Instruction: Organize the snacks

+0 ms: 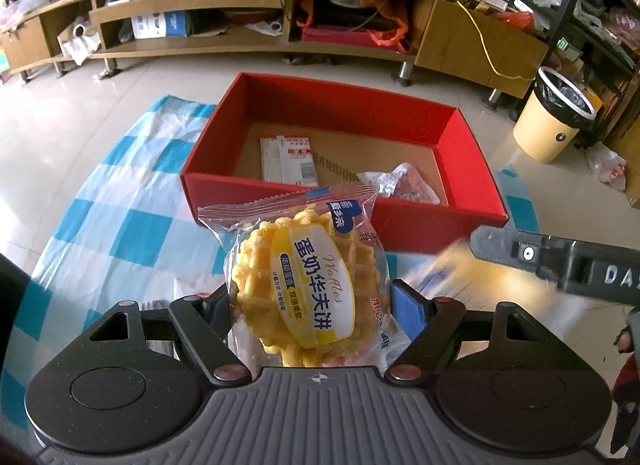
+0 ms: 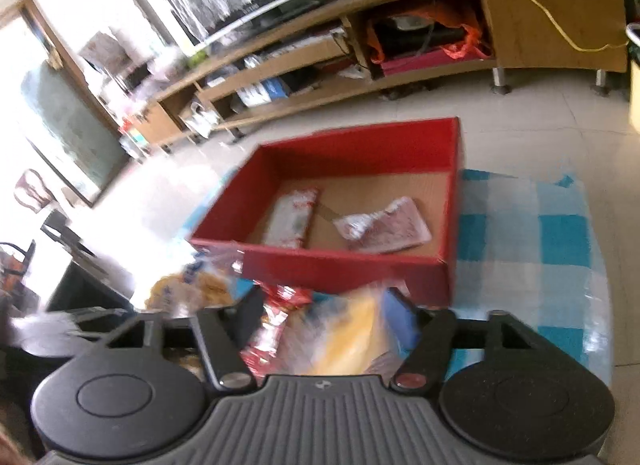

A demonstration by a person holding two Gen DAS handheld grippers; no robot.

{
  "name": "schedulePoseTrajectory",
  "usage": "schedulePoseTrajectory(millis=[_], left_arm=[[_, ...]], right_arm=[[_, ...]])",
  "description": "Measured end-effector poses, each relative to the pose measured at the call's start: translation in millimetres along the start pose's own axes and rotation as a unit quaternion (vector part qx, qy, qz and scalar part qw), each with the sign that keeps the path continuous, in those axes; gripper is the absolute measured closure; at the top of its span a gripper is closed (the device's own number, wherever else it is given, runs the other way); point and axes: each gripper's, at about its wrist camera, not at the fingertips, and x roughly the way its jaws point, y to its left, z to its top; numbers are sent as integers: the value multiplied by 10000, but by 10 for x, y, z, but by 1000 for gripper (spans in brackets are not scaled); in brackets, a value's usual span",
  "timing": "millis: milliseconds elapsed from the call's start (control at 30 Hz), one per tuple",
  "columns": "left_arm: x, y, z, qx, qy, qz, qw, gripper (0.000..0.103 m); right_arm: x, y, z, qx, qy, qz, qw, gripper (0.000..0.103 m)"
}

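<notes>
My left gripper (image 1: 310, 305) is shut on a clear packet with a yellow waffle (image 1: 308, 277), held upright in front of the red box (image 1: 280, 189). On the box's cardboard floor lie a white-and-red packet (image 1: 288, 159) and a pink packet (image 1: 404, 185). My right gripper (image 2: 324, 317) is closed around a blurred yellow snack packet (image 2: 348, 341), which lies against its blue pad (image 2: 400, 321). That gripper also shows in the left wrist view as a dark finger (image 1: 560, 261) above the blurred packet (image 1: 440, 277). The red box (image 2: 344, 261) stands just beyond it.
A blue-and-white checked cloth (image 1: 132, 225) covers the surface under the box. Red snack packets (image 2: 276, 329) lie below my right gripper. A long wooden TV cabinet (image 1: 256, 49) runs along the back, and a cream waste bin (image 1: 552, 121) stands at the right.
</notes>
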Motion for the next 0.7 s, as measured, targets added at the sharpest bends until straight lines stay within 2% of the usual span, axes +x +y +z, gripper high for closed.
schedulePoseTrajectory(millis=[67, 133, 233, 333, 433, 500, 533, 600, 633, 700], left_arm=[[8, -6, 34, -18, -26, -2, 10000, 21], [17, 5, 49, -45, -26, -10, 10000, 21], [36, 30, 15, -21, 9, 18, 10000, 21], [98, 76, -17, -90, 148, 63, 9998, 21], [125, 123, -35, -183, 245, 42, 9995, 21], [114, 137, -48, -168, 234, 96, 9995, 21], [110, 147, -59, -154, 224, 129, 9995, 20], [114, 174, -75, -139, 240, 173, 9995, 20], [127, 188, -83, -143, 273, 175, 9994, 20], [153, 200, -102, -145, 351, 167, 9991, 20]], right_arm=[[5, -12, 44, 105, -43, 49, 9999, 45], [42, -26, 74, 95, -53, -182, 9998, 45], [160, -20, 27, -138, 391, -358, 9985, 43], [342, 39, -107, -541, 812, -703, 9927, 31], [522, 120, -211, -759, 1146, -611, 9886, 29], [650, 205, -272, -999, 1373, -659, 9833, 18], [703, 244, -307, -1150, 1441, -721, 9802, 16], [781, 281, -375, -1376, 1467, -893, 9755, 18], [816, 287, -401, -1446, 1493, -973, 9733, 24], [865, 256, -432, -1468, 1537, -1054, 9715, 26]])
